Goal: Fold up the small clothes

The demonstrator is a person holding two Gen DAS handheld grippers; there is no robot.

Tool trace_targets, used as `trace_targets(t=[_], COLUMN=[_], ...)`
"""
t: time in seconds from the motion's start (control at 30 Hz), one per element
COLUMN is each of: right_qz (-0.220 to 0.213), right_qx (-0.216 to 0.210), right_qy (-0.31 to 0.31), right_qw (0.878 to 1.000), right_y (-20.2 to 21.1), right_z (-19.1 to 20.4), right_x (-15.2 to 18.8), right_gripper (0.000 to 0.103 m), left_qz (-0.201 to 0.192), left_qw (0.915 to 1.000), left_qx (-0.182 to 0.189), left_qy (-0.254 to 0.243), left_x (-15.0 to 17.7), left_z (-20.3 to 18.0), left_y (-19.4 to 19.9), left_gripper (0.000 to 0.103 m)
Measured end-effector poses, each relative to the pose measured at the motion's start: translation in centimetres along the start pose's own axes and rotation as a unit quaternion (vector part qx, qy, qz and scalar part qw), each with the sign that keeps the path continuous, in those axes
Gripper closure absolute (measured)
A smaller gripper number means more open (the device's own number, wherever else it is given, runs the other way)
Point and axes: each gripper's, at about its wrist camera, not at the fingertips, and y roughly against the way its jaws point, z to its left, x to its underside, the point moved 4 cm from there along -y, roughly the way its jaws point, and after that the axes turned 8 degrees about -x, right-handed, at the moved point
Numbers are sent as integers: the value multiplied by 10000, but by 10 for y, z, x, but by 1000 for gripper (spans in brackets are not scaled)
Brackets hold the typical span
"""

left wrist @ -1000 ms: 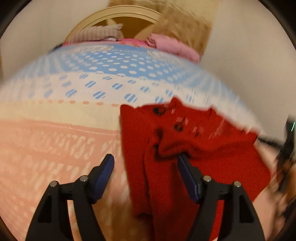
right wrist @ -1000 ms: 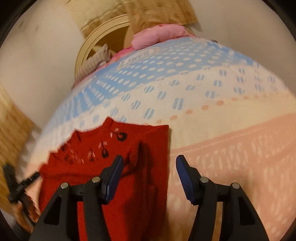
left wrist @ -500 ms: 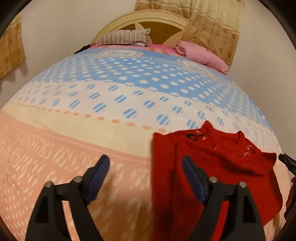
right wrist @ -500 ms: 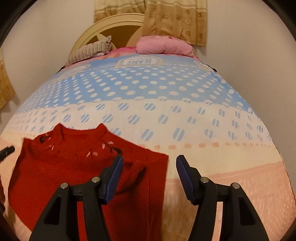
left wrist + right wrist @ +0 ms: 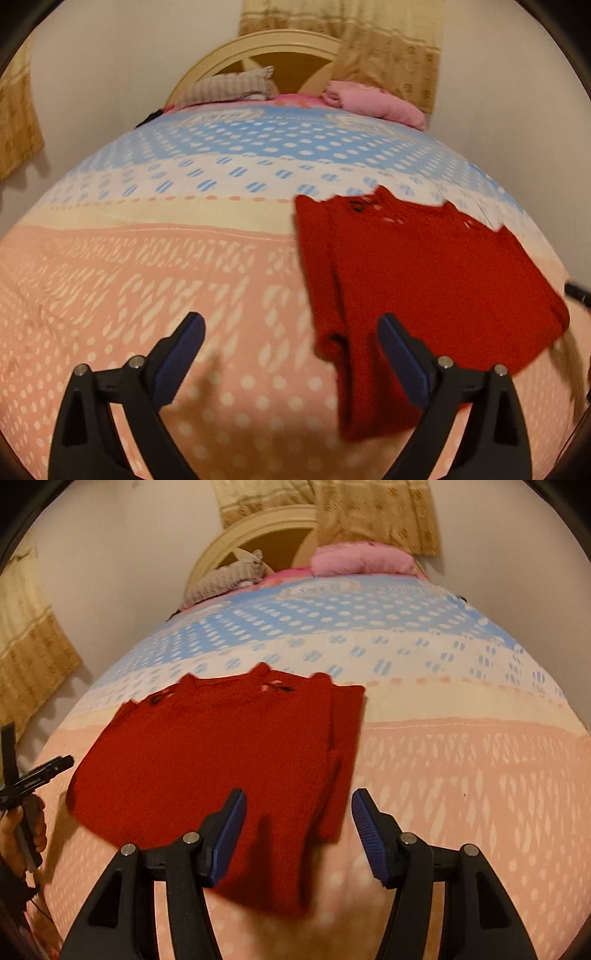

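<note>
A small red knit sweater (image 5: pixel 424 273) lies flat on the bed with one sleeve folded lengthwise over its body. In the left wrist view it sits right of centre, and my left gripper (image 5: pixel 291 339) is open and empty above the bedspread, its right finger over the sweater's folded edge. In the right wrist view the sweater (image 5: pixel 214 760) fills the centre-left. My right gripper (image 5: pixel 297 818) is open and empty, hovering over the sweater's near right edge.
The bed has a pink, cream and blue dotted bedspread (image 5: pixel 147 266). A striped pillow (image 5: pixel 229 88) and a pink pillow (image 5: pixel 373 101) lie by the cream headboard (image 5: pixel 280 48). Curtains hang behind. The other gripper and hand (image 5: pixel 22 801) show at the right wrist view's left edge.
Both grippers have pulled back and lifted away from the sweater. The sweater lies flatter and further out than a second ago. Both stayed open.
</note>
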Motion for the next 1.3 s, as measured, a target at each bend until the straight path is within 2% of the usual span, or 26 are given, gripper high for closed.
trace_targets(t=[0.1,0.23,0.27,0.3,0.33,0.37,0.47,0.5,0.63,0.7,0.77,0.8,0.93,1.1,1.2,1.3], right_qz=[-126,158,236,475,895,981,778,677,265,341,751,1057,819,719,579,411], right_qx=[-391,-803,-743,-530,-236,-117,140,94,-581,-777,-1100,-1013,-1119,-754,-566,-530], right_qy=[222,695,738,775,734,576,607,563,778,909,715,527,378,684,778,1143], right_qw=[9989,9942,9942,9944,9930,9934,9950,9961,9949,9922,9885,9878,9896,9922,9937,9912], right_y=[10,-10,-17,-31,-52,-64,-59,-53,-37,-46,-74,-94,-94,-83,-78,-70], right_z=[25,74,78,80,77,72,80,87,126,141,143,135,128,144,150,170], right_x=[-1,9,14,21,32,39,37,34,21,20,25,33,40,48,47,46], right_gripper=[43,43,43,43,43,43,43,43,43,43,43,43,43,43,43,43], left_qz=[34,169,205,203,218,252,406,477,584,540,567,587,602,511,465,549], left_qw=[9997,9984,9982,9988,9990,9991,9988,9980,9951,9944,9932,9927,9919,9908,9855,9800], left_qx=[-65,-324,-366,-304,-292,-299,-70,18,233,232,256,276,345,417,631,753], left_qy=[-252,-439,-429,-326,-256,-132,274,406,759,877,983,1015,1067,1178,1507,1757], left_x=[7,18,20,20,20,20,22,22,26,28,29,30,30,26,25,24], left_z=[-17,-27,-26,-23,-20,-15,-2,1,8,12,15,16,17,24,37,49], left_y=[-5,-17,-20,-20,-21,-22,-28,-32,-35,-32,-32,-33,-34,-28,-27,-32], left_gripper=[4,4,4,2,1,0,0,0,0,0,0,0,0,0,0,0])
